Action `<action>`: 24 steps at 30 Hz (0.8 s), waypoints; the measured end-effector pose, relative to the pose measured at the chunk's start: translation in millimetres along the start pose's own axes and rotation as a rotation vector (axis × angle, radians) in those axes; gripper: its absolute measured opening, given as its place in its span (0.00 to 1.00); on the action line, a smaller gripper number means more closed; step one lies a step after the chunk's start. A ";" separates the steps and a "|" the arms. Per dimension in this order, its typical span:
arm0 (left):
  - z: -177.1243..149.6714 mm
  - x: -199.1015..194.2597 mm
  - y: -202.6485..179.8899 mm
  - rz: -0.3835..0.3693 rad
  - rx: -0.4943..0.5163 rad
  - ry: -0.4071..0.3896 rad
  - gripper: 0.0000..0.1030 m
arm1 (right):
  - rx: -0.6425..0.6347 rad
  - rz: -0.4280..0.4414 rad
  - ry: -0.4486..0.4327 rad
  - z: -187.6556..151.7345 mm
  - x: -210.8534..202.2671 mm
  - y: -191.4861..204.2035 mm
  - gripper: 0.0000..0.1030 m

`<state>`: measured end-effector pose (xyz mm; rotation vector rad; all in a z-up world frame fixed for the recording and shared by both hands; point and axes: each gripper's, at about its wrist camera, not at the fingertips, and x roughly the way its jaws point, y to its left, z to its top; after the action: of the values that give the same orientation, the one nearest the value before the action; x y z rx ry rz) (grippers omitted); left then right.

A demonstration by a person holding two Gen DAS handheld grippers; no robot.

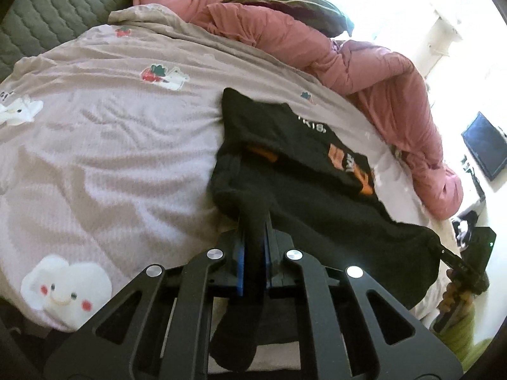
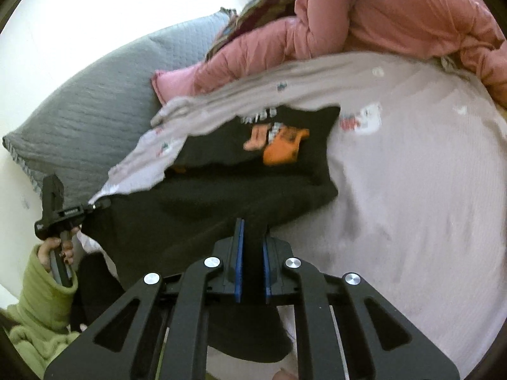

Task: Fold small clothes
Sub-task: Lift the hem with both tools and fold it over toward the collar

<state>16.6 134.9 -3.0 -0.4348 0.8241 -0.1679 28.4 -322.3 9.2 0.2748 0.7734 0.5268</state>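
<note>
I pinch near hem of black shirt [image 1: 285, 158] with left gripper [image 1: 253, 221] and right gripper [image 2: 252, 231]; shirt runs away across bed [image 1: 111, 158], probably toward far edge

Bed, printed mauve sheet [image 1: 111, 145]; pink duvet [image 1: 364, 72] upper right; grey quilted pillow [image 2: 95, 110] left; dark screen [image 1: 484, 145] right edge.

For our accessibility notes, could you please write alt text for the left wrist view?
The left gripper is shut on a corner of a black shirt with orange print, lifted over a bed. The right gripper, at the right edge, holds another corner. A pink sheet with cartoon prints covers the bed, with a pink duvet bunched behind.
</note>
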 end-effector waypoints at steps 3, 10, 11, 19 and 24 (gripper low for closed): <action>15.6 3.1 0.3 -0.018 -0.020 -0.019 0.03 | -0.001 -0.004 -0.038 15.6 -0.5 -2.2 0.08; 52.0 12.7 -1.7 -0.034 -0.032 -0.056 0.03 | 0.039 -0.026 -0.102 47.9 7.0 -15.5 0.08; 56.9 15.4 -1.8 -0.036 -0.035 -0.060 0.03 | 0.047 -0.030 -0.106 52.0 9.7 -17.6 0.08; 89.2 42.6 -1.1 -0.054 -0.052 -0.068 0.02 | 0.087 -0.067 -0.110 80.6 34.1 -34.2 0.08; 102.6 58.3 0.6 -0.054 -0.066 -0.067 0.03 | 0.078 -0.097 -0.105 92.6 47.3 -37.6 0.08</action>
<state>131.7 149.0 18.8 -0.5219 0.7536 -0.1753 136.7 -332.2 29.3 0.3327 0.7021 0.3881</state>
